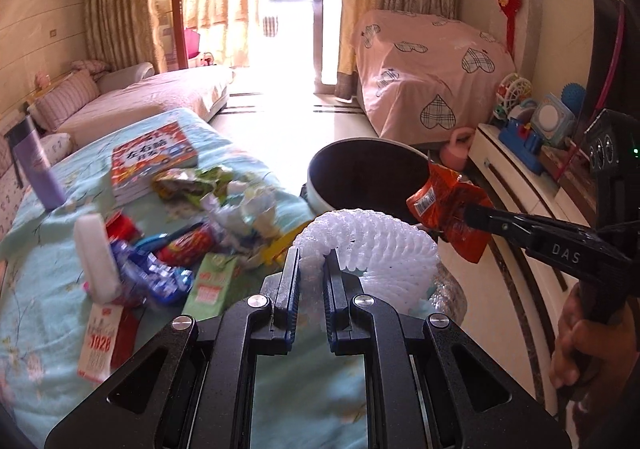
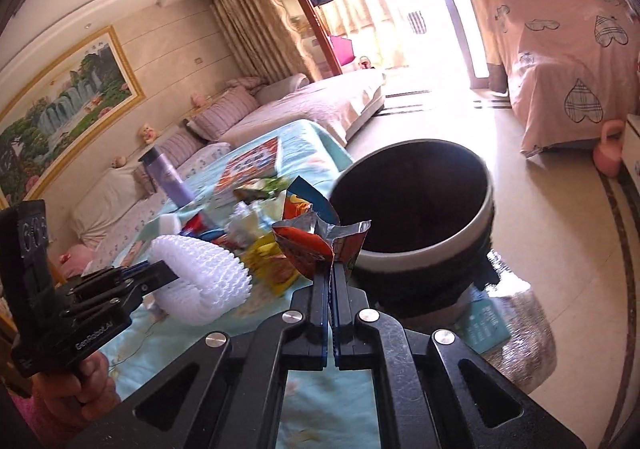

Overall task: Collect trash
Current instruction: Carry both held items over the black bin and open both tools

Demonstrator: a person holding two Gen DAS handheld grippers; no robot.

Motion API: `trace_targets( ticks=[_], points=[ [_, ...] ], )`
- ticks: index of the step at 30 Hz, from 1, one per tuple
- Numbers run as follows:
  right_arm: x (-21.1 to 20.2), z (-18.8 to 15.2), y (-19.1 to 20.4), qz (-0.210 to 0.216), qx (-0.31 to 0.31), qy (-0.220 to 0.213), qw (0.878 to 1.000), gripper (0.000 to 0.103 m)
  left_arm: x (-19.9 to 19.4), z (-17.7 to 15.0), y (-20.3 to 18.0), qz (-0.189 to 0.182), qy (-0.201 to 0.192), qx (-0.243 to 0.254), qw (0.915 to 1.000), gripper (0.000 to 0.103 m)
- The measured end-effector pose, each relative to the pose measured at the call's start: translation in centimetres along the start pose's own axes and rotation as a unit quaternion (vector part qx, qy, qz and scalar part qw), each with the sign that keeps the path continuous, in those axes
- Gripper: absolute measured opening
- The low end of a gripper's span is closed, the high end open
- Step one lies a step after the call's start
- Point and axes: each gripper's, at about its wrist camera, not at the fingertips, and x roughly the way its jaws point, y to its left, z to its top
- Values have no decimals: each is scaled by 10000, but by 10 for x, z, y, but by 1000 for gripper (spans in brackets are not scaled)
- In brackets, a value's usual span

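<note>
Hiding bin base: orange wrapper

Both grippers share one build: matte black linkage arms joined by round silver screws, with slim black fingers edged in blue. The left gripper shows "GenRobot.AI" in white on its side; the right gripper reads "DAS". Bare skin shows on each hand, with a pink sleeve at the left wrist.

purple bottle, book, sofa
</note>
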Motion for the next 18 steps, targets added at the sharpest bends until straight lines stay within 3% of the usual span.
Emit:
trace_targets(
  ticks=[7, 18],
  points=[
    [26, 35, -28, -137, 28, 197, 9997, 1, 34, 40, -29, 43, 105, 360, 9993, 10],
    [53, 53, -61, -255, 74, 473, 9985, 1, 107, 77, -42, 50, 657, 425, 9969, 10]
  ],
)
